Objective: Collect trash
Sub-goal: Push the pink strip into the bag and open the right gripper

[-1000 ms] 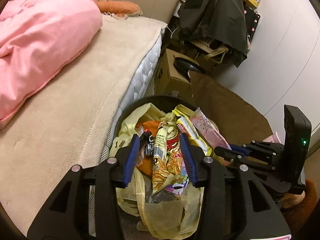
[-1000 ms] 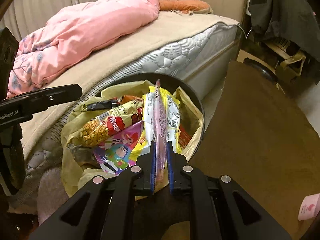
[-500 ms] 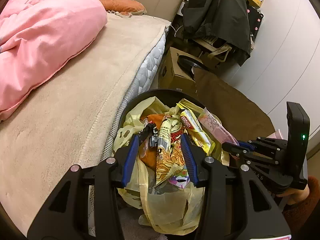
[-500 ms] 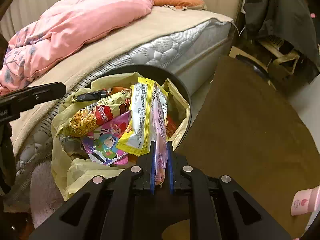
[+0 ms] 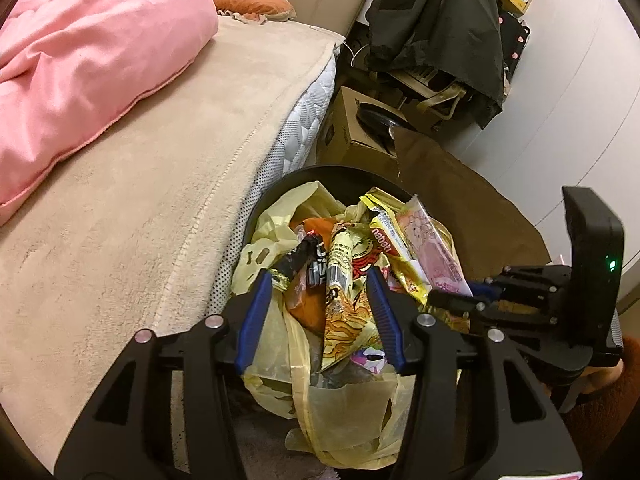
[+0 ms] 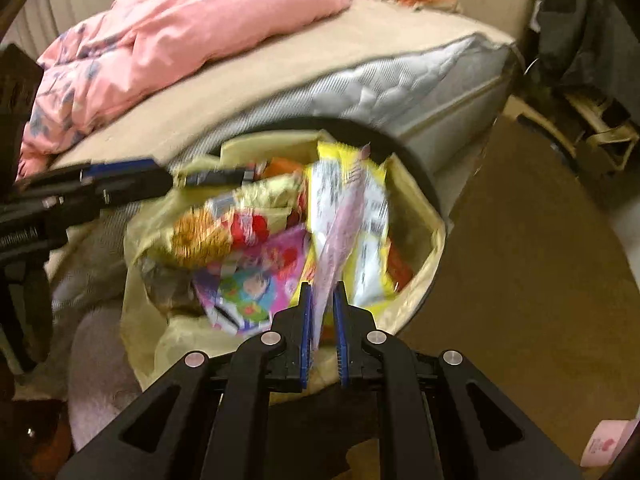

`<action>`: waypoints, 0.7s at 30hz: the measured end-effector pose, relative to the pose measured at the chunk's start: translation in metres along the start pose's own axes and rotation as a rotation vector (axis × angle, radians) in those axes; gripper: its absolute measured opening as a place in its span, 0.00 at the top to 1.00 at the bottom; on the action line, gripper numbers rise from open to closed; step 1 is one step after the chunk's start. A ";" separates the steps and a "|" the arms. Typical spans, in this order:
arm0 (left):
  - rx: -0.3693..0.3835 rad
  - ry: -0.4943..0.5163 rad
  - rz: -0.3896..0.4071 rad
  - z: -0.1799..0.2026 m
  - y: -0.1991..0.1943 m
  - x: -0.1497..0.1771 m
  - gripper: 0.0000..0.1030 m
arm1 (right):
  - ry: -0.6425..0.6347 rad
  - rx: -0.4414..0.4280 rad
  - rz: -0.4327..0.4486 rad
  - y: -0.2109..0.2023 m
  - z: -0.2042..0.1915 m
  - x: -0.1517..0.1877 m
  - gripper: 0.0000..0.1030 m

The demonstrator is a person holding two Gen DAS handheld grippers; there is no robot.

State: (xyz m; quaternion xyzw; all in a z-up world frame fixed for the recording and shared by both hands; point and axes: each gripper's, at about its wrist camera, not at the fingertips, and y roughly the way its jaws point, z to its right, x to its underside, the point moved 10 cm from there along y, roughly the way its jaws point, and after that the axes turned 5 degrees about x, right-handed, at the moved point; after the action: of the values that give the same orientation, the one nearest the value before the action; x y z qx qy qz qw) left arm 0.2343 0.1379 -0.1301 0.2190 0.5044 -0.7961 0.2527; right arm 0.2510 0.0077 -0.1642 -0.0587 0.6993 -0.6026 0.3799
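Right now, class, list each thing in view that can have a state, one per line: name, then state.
Bin: lidless, lined, heaped with wrappers.
Yellow liner: open, draped over the rim.
Pink wrapper: pinched in the right tongs, over the bin.
Noodle wrapper: lying in the bin between the left tongs' pads, not pressed.
Left tongs: opening.
Right tongs: shut on the pink wrapper.
Pink duvet: bunched on the bed.
Cardboard box: open.

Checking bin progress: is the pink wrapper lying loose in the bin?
No, the right claw grips the pink wrapper over the bin.
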 end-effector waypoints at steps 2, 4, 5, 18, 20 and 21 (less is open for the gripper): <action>0.017 0.003 -0.004 0.004 0.002 0.000 0.54 | 0.007 -0.008 -0.021 0.000 0.003 0.008 0.88; 0.031 0.011 -0.005 0.009 0.005 -0.001 0.54 | -0.002 -0.029 0.007 -0.006 0.002 0.012 0.88; 0.035 0.014 -0.006 0.011 0.006 -0.001 0.54 | -0.006 -0.035 0.018 -0.010 0.002 0.013 0.88; 0.023 0.038 0.010 0.025 0.004 -0.005 0.53 | 0.032 0.039 0.123 -0.049 0.021 0.016 0.88; 0.016 0.042 0.017 0.026 0.001 -0.006 0.53 | 0.033 0.047 0.127 -0.049 0.023 0.014 0.88; 0.012 0.042 0.019 0.025 -0.001 -0.006 0.53 | 0.035 0.046 0.128 -0.049 0.022 0.013 0.88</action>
State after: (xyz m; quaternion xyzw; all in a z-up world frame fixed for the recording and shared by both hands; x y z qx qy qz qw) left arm 0.2363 0.1162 -0.1159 0.2421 0.5027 -0.7918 0.2484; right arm 0.2368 -0.0304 -0.1264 0.0053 0.6942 -0.5939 0.4067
